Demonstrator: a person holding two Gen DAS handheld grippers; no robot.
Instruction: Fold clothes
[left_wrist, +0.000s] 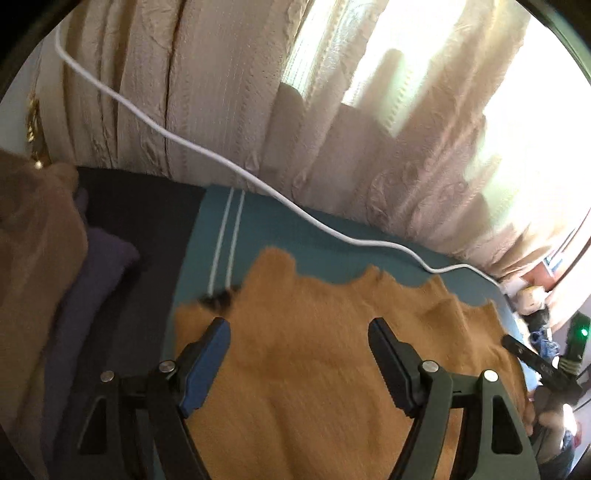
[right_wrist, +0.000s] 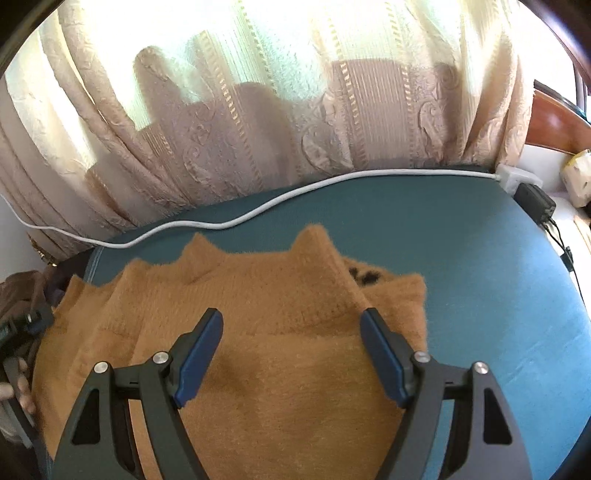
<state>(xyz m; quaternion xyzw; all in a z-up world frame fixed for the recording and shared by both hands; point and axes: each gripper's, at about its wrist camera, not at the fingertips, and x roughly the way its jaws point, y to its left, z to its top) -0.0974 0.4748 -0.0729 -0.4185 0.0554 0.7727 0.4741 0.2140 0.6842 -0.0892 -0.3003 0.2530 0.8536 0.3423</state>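
A fuzzy tan-orange garment (left_wrist: 325, 350) lies spread on a teal-covered surface (left_wrist: 295, 229), with a dark patch (left_wrist: 218, 301) near its far left edge. In the right wrist view the same garment (right_wrist: 266, 332) shows folds and peaks along its far edge and a dark mark (right_wrist: 365, 275) at the upper right. My left gripper (left_wrist: 299, 328) hovers open over the garment's left part, nothing between its fingers. My right gripper (right_wrist: 291, 321) is open above the garment's right part, also holding nothing. The right gripper's body (left_wrist: 535, 362) shows at the right edge of the left wrist view.
A white cable (right_wrist: 258, 210) runs along the far edge of the teal surface (right_wrist: 480, 277) to a plug block (right_wrist: 513, 175). Patterned cream curtains (right_wrist: 258, 110) hang behind. Brown and purple clothes (left_wrist: 55, 277) pile at the left on a dark surface.
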